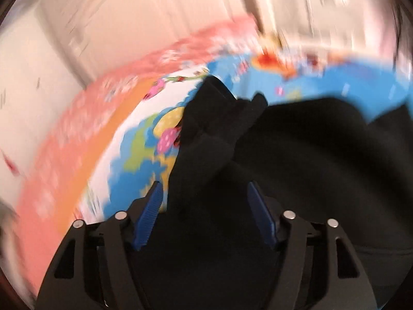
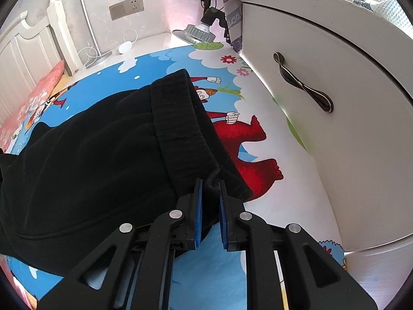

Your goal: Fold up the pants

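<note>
Black pants (image 2: 103,155) lie on a colourful cartoon play mat (image 2: 160,62), with the ribbed waistband (image 2: 180,129) toward the white cabinet. My right gripper (image 2: 210,186) is shut on the waistband's near corner. In the blurred left wrist view, the pants (image 1: 309,155) spread to the right and a bunched leg part (image 1: 206,134) runs down between the blue pads of my left gripper (image 1: 205,188). Its jaws stand wide apart with the cloth loose between them.
A white cabinet with a dark metal handle (image 2: 302,85) stands close on the right. A silver lamp (image 2: 201,32) and a white cable (image 2: 124,46) lie at the mat's far edge. A white bed frame (image 2: 31,46) and pink bedding (image 1: 64,142) are on the left.
</note>
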